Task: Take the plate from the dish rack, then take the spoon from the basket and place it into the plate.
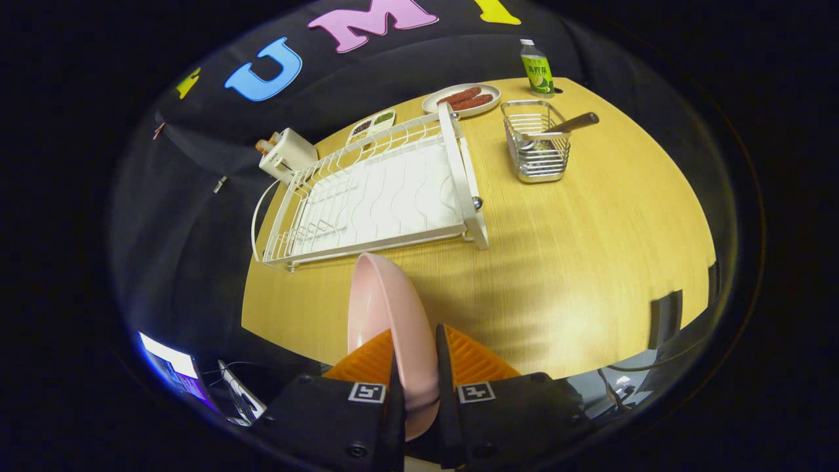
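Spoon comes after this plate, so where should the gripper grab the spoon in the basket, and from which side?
Gripper is shut on the pink plate. Take the spoon by its brown handle, which leans out over the wire basket rim; its bowl sits down inside. Coming from above, on the side away from the dish rack, looks easiest.

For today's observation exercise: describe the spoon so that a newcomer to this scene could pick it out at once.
Start at the white dish rack on the wooden table. Beside it, beyond the gripper shut on the pink plate, stands a wire basket. The spoon leans inside it, the only thing with a brown handle poking over the rim.
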### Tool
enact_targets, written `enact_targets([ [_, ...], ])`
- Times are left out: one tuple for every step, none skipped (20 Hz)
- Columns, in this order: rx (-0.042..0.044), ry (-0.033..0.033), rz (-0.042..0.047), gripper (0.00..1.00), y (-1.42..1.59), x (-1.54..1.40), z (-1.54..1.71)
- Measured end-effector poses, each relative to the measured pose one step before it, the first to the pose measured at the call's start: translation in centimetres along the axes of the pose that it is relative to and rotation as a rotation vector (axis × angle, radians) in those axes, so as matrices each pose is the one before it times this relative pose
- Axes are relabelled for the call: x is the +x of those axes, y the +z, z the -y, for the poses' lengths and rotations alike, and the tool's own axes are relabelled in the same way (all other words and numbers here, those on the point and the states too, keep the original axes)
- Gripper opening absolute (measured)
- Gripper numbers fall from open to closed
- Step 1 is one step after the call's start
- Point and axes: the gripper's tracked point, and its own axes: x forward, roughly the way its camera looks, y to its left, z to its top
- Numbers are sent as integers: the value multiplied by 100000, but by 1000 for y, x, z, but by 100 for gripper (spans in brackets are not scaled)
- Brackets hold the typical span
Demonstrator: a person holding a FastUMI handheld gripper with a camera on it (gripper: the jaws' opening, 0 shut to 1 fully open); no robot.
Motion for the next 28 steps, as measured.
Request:
enact_targets([
  [-28, -342, -199, 25, -313, 664, 195],
  [-243, -42, -250, 25, -85, 447, 244],
  [2147, 669, 678, 25, 262, 461, -93],
  [1585, 3, 1088, 25, 337, 79, 159],
  [784, -549, 1119, 25, 346, 306, 319],
  [474, -856, 1108, 25, 402, 160, 371],
  [-251, -1873, 655, 26, 169, -9, 536],
  [-1215, -2207, -155, 27, -21, -105, 586],
  [-1235, -1414, 152, 31, -99, 331, 259],
  [-1424, -1830, -263, 33, -55, 47, 399],
  [-1186, -2537, 2, 36, -144, 227, 475],
  [-1419, -2323, -341, 39, -168, 164, 538],
  [-869, -1334, -192, 41, -56, 162, 314],
  [-988, -2011, 42, 43, 97, 223, 504],
  [-1145, -1578, 522, 45, 345, -190, 545],
  [-435, 140, 646, 47, 36, 536, 116],
  [59, 454, 521, 49, 274, -535, -37],
  [-282, -258, 652, 51, 238, -161, 206],
  [-1057, 30, 1128, 57, 196, -340, 148],
  [-1274, 356, 1371, 59, 388, -319, 108],
  [-1474, 882, 1800, 65, 336, -563, -75],
  [-1314, 2028, 2367, 67, 569, -677, -223],
  [-1144, 1703, 2382, 72, 650, -766, -194],
  [-986, 1500, 2600, 75, 833, -758, -106],
  [-1102, 1691, 3234, 76, 938, -888, -180],
  [-1200, 1582, 4173, 76, 1412, -942, -114],
  [-1038, 1081, 5072, 76, 1676, -934, 44],
  [-1068, 444, 6008, 77, 2241, -840, 197],
])
